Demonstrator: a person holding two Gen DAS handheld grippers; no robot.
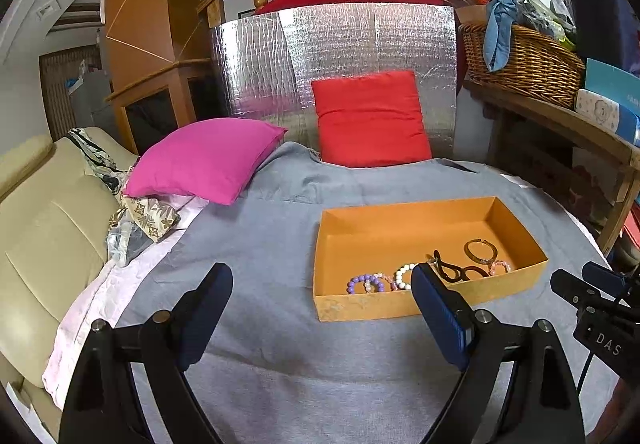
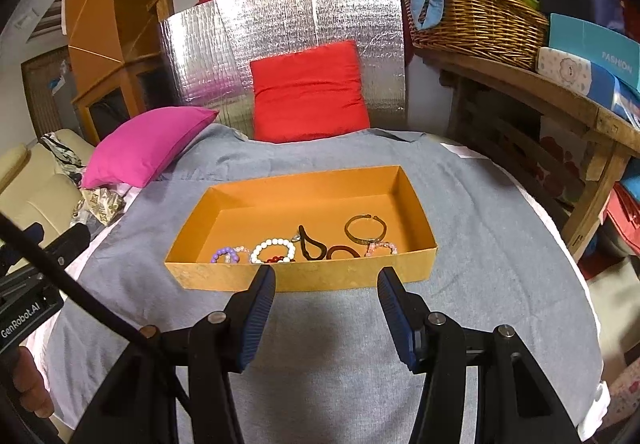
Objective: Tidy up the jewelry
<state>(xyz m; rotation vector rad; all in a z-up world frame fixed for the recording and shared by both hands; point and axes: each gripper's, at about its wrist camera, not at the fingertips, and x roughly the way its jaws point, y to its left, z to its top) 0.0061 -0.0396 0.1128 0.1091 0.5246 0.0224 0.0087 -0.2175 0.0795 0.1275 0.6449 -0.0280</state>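
So there's an orange box (image 2: 304,278) sitting on a grey cloth (image 2: 320,384) spread over a table, long side facing the cameras, and all the jewelry is bunched along the near wall inside it. From left to right you get a purple bead bracelet (image 2: 225,254), a white bead bracelet (image 2: 274,249) with some red beads tucked against its near edge, a black looped band (image 2: 310,244), a dark brown ring-shaped band (image 2: 343,253), a pale pink bead bracelet (image 2: 382,247) in the near right corner, and a brass-looking open bangle (image 2: 366,230) a bit further back, just behind the pink one. The far half of the box is bare cardboard. The left gripper (image 1: 322,282) hangs over the cloth to the left of the box, jaws spread wide with nothing in them; its right finger overlaps the box's near wall in the left wrist view, but I can't tell if it's actually touching. The right gripper (image 2: 326,280) sits just in front of the box's near wall, jaws partway apart and empty, only grey cloth and box front between them. Behind the box a red cushion (image 2: 308,92) leans on a silver foil panel (image 2: 280,16), a pink cushion (image 2: 148,144) lies off to the left, and a wicker basket (image 2: 476,20) full of clothes is on a wooden shelf to the right.
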